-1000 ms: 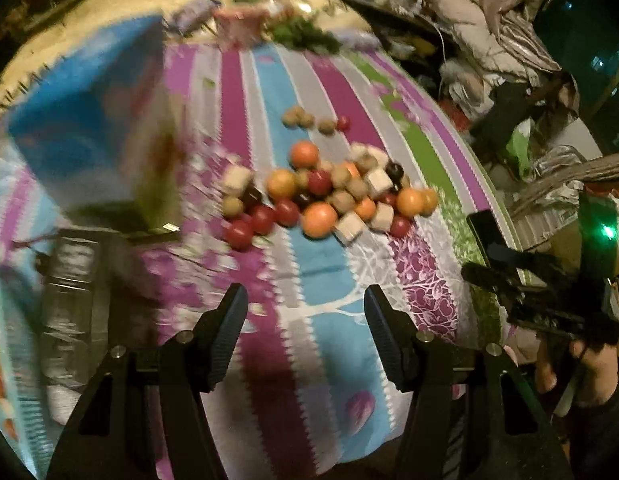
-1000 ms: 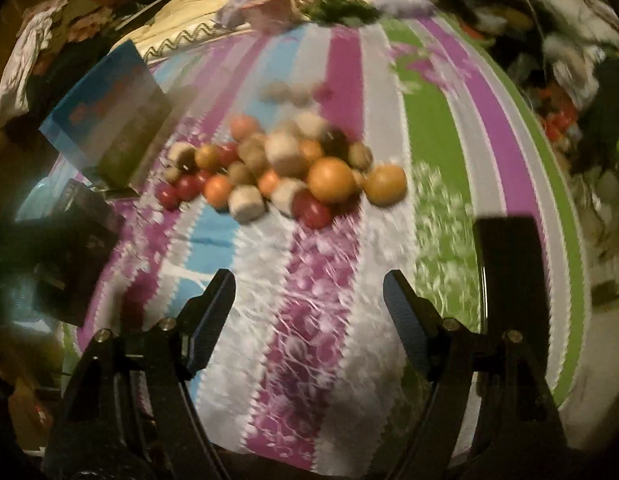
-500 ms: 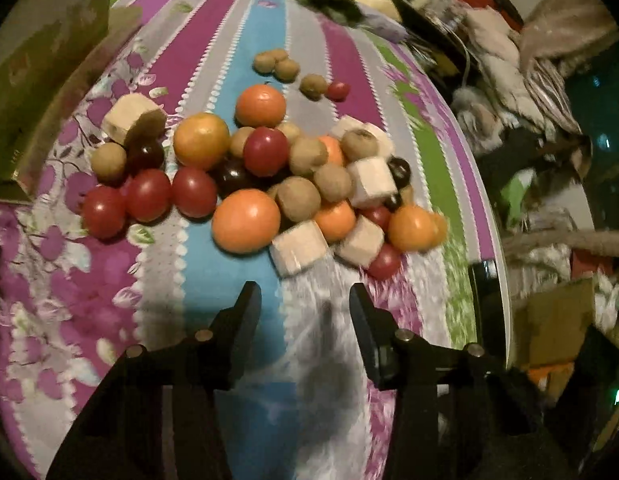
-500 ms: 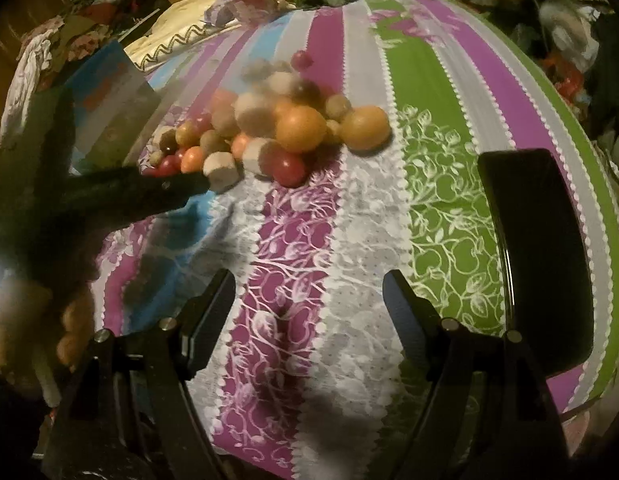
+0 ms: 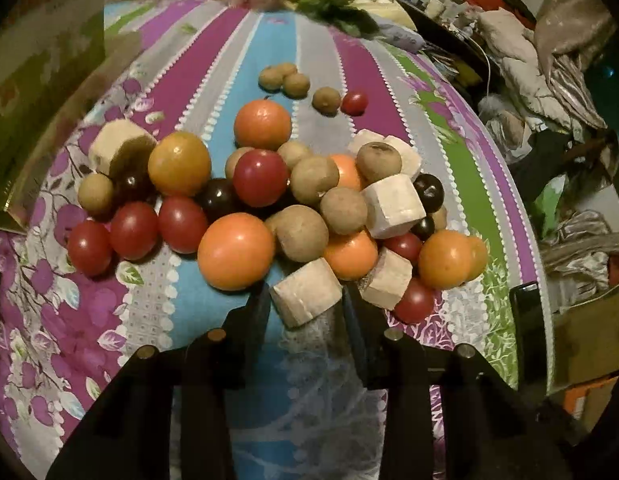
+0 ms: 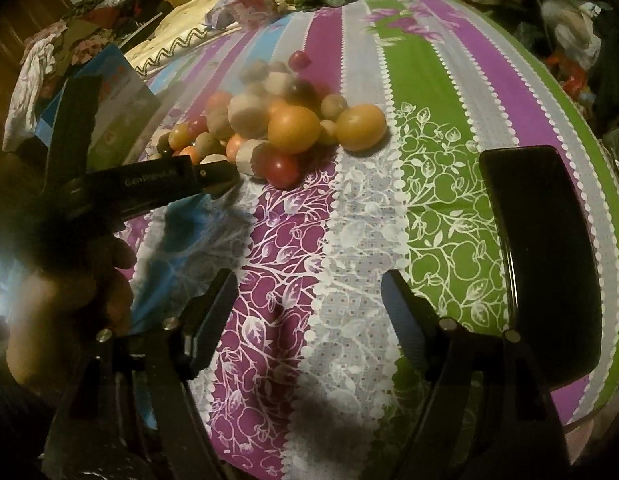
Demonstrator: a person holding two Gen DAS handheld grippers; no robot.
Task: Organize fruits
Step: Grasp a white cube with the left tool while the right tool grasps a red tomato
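Note:
A heap of fruit lies on the striped cloth: oranges [image 5: 236, 256], red tomatoes [image 5: 133, 230], brown round fruits [image 5: 301, 233], dark plums [image 5: 219, 199] and pale cut chunks [image 5: 392, 206]. My left gripper [image 5: 305, 300] has its jaws around the nearest pale chunk [image 5: 306, 298], fingers close on both sides; it also shows in the right wrist view [image 6: 219, 174] at the heap's edge. My right gripper [image 6: 309, 304] is open and empty over the cloth, well short of the heap [image 6: 293, 128].
A blue and green box [image 6: 109, 100] stands left of the heap. A black phone [image 6: 541, 256] lies at the table's right edge. Three brown fruits [image 5: 285, 77] and a small tomato [image 5: 354, 102] lie apart behind the heap. Packets and greens sit at the far end.
My left gripper has moved forward and down to the heap and narrowed its jaws around the pale chunk. My right gripper has stayed open, shifting slightly nearer the table.

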